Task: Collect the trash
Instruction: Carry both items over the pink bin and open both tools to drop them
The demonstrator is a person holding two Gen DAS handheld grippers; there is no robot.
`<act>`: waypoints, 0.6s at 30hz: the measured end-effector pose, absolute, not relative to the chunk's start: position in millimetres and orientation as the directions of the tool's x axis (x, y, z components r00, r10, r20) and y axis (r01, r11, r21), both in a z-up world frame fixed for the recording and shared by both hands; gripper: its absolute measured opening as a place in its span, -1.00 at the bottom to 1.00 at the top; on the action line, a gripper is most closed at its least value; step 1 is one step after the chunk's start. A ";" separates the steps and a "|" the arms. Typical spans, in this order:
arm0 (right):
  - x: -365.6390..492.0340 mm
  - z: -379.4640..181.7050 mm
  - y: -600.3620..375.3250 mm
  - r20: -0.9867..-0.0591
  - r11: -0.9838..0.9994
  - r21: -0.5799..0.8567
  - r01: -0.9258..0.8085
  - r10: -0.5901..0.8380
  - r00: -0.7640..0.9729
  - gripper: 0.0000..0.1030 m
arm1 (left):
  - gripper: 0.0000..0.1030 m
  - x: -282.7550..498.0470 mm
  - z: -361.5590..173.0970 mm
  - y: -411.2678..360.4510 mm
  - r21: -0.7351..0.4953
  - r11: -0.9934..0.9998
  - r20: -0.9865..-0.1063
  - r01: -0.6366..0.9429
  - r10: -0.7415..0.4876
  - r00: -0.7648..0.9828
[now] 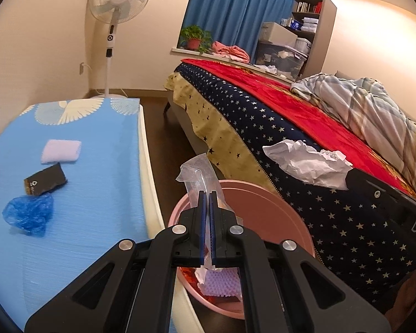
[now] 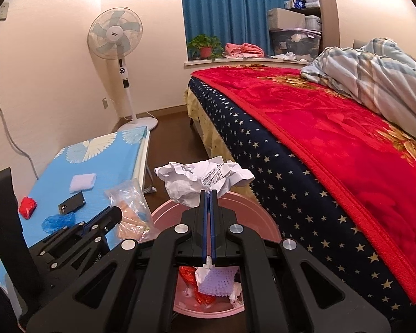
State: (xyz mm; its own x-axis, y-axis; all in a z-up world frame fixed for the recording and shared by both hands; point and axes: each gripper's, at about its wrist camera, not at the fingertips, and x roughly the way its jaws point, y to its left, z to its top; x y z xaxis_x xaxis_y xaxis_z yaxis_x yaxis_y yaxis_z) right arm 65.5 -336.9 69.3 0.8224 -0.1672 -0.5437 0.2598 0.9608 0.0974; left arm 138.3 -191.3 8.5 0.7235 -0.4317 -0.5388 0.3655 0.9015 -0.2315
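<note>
The left gripper (image 1: 207,194) is clamped on a clear plastic wrapper (image 1: 198,176), the right gripper (image 2: 208,193) on a crumpled paper (image 2: 199,180); both hang over the pink basin (image 2: 252,216) just below the fingertips; if either lets go too near the rim, the light, springy scrap could catch on the edge or drift to the floor; both grippers tilt forward and down, side by side; a blue bag (image 1: 27,213) and black packet (image 1: 45,183) lie on the mat to the left.
</note>
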 end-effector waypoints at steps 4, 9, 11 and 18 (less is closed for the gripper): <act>65.3 68.5 -339.0 -0.546 0.959 0.097 0.265 -0.172 0.820 -0.97 | -0.96 138.9 6.7 -193.1 -0.236 0.899 -0.542 0.369 -0.437 0.718; 63.9 69.0 -341.1 -0.549 0.953 0.095 0.289 -0.193 0.814 -0.86 | -0.85 145.0 0.9 -198.6 -0.271 0.876 -0.565 0.400 -0.481 0.671; 62.9 68.6 -344.5 -0.552 0.945 0.096 0.311 -0.210 0.807 -0.51 | -0.59 145.3 -2.8 -198.4 -0.269 0.879 -0.576 0.393 -0.474 0.666; 55.3 69.5 -350.4 -0.536 0.932 0.119 0.343 -0.231 0.812 -0.05 | -0.57 140.7 1.8 -183.4 -0.275 0.884 -0.564 0.377 -0.466 0.682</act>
